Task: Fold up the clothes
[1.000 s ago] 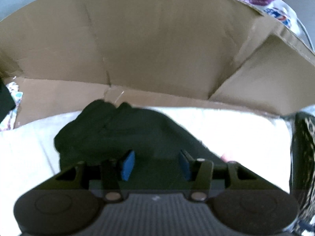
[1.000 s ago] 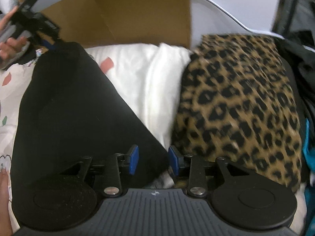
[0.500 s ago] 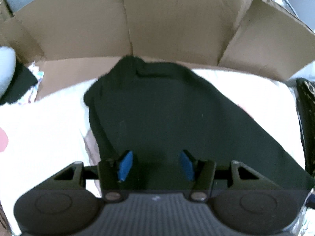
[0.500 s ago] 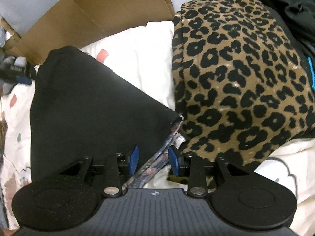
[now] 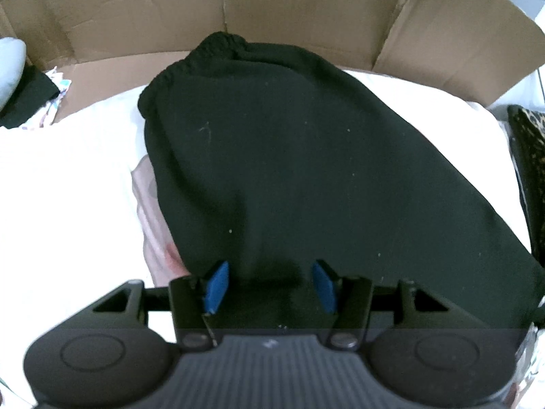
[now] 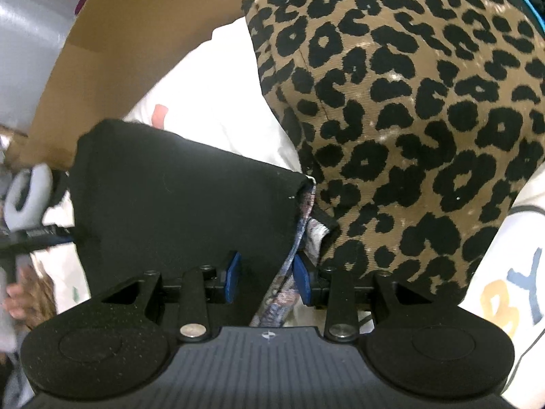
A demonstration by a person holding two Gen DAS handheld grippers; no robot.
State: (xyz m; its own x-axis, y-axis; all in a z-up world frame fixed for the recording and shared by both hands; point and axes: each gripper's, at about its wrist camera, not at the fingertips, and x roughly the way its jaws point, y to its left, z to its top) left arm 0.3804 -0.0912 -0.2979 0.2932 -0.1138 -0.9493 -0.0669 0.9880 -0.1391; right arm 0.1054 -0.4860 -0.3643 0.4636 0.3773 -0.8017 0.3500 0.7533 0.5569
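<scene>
Right gripper closing on the black garment hem between its jaws; left gripper released, hovering to flatten.

Left gripper and right gripper — black housings, ribbed grey bases, blue pads, silver screws

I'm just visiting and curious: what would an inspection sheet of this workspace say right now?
Surface: white bedding with small coloured prints.
Job's things: black garment spread flat, a patterned edge peeking from under it.
Clutter: leopard-print cloth beside the garment.
Grippers: left gripper open over the garment; right gripper closing, garment's edge between its jaws, pads not pressing.
Cables: nothing seen.
Surroundings: cardboard box behind the bedding.
</scene>
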